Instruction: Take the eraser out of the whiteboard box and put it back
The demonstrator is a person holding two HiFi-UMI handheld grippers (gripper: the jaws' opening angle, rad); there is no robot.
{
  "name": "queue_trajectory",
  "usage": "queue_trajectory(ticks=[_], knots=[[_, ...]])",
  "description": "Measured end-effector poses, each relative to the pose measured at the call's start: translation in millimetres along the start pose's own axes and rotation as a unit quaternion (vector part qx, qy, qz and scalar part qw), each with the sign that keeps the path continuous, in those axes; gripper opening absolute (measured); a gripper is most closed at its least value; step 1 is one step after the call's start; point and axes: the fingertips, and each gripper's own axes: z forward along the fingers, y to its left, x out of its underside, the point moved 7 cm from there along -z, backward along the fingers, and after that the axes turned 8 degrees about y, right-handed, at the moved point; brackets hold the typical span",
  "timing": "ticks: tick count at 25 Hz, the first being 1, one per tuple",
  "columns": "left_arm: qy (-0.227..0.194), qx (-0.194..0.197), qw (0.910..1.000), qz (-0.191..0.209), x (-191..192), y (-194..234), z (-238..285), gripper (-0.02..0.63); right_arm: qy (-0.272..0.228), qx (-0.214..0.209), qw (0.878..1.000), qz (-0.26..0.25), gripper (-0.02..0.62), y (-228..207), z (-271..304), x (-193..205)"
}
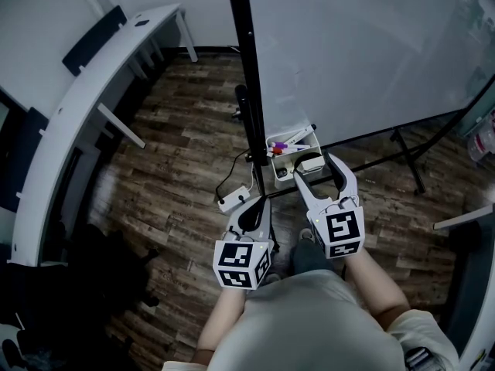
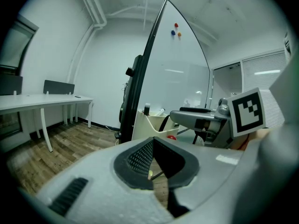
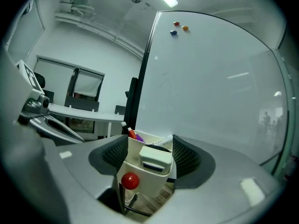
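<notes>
The eraser (image 3: 155, 158) is sitting in the whiteboard box (image 3: 148, 186), its white back and dark underside sticking up above the box's front wall. It is lying straight ahead of the right tool (image 1: 312, 170), between that tool's two jaws. Those jaws are standing wide apart, one on each side of the box, and are closing on nothing; whether their ribbed pads are touching the box walls cannot be told. A red magnet (image 3: 130, 180) is clinging to the front of the box, just below the eraser. Behind the eraser, at the far end of the box from the right tool, a few markers (image 3: 132, 133) are poking up with red and purple caps.

The box is hanging at the lower edge of the whiteboard (image 3: 210, 87), which is rising beyond the right tool's jaws on a black stand (image 1: 249, 76). Three small magnets (image 3: 180, 28) are sticking near the board's top.

The left tool (image 2: 152, 172) is hanging just to the left of the right tool and a little further back from the box. Its jaws are drawn together at the tips with nothing between them. From its camera, the right tool and the box are showing off to its right.

Below both tools, a wooden floor (image 1: 178, 168) is spreading out, with a white power strip (image 1: 234, 197) lying ahead of the left tool. A curved white tabletop (image 1: 93, 107) is running well off to the left tool's left
</notes>
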Motion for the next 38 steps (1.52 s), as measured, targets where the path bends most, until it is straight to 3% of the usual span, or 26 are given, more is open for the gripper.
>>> queue_trajectory(ticks=[13, 31, 38], knots=[[-0.009, 0.014, 0.9998, 0.011, 5.7, -5.2, -24.4, 0.002, -0.012, 0.003, 1.000, 0.017, 0.233, 31.6, -39.8, -3.1], [-0.011, 0.036, 0.9987, 0.035, 22.9, -27.2, -58.8, 0.002, -0.009, -0.002, 0.999, 0.043, 0.005, 69.4, -91.0, 9.3], [-0.010, 0.043, 0.9983, 0.038, 34.3, -35.6, -70.5, 0.002, -0.001, -0.003, 0.999, 0.048, 0.005, 82.9, -107.2, 17.5]])
